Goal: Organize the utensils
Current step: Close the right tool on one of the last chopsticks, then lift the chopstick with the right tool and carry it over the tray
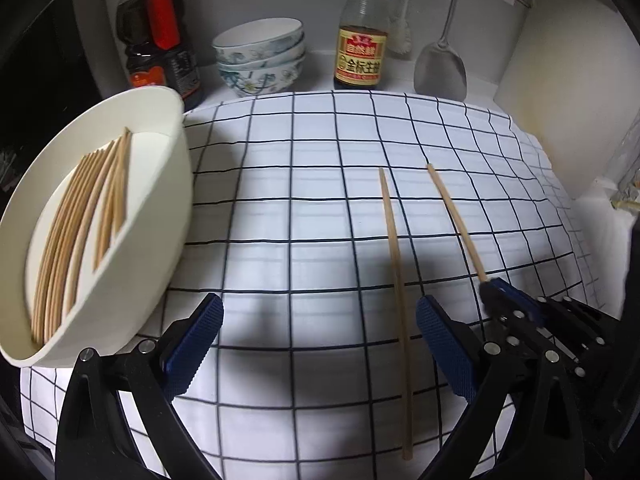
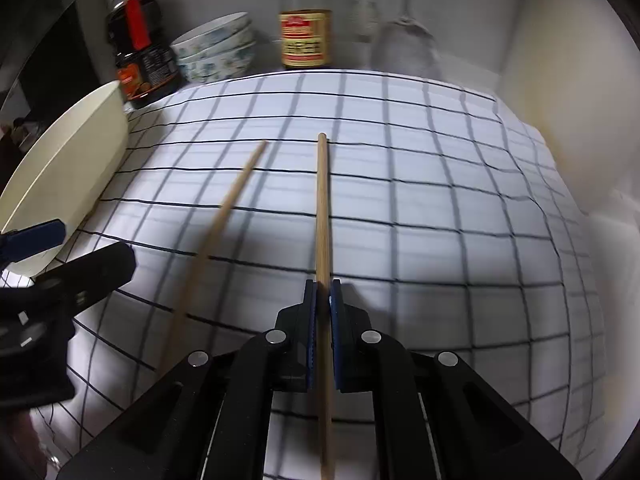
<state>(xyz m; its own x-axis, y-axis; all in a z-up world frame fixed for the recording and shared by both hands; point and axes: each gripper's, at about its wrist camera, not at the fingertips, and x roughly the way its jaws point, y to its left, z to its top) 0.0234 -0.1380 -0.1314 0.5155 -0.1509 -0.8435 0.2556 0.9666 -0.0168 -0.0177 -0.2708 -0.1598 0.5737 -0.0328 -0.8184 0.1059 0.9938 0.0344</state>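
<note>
A cream tray (image 1: 168, 184) at the left holds several wooden chopsticks (image 1: 80, 216). My left gripper (image 1: 320, 332) is open and empty above the checked cloth (image 1: 296, 208), with a loose chopstick (image 1: 396, 264) lying just inside its right finger. My right gripper (image 2: 323, 292) is shut on a second chopstick (image 2: 322, 208), which points away toward the back; the right gripper also shows in the left wrist view (image 1: 504, 292). The loose chopstick (image 2: 224, 216) lies on the cloth to its left. The tray's rim (image 2: 80, 152) shows at the left.
At the back stand a dark sauce bottle (image 1: 160, 40), stacked patterned bowls (image 1: 262, 56), a soy sauce bottle (image 1: 362, 48) and a metal spatula (image 1: 440, 68). A white wall (image 1: 560, 100) borders the right side.
</note>
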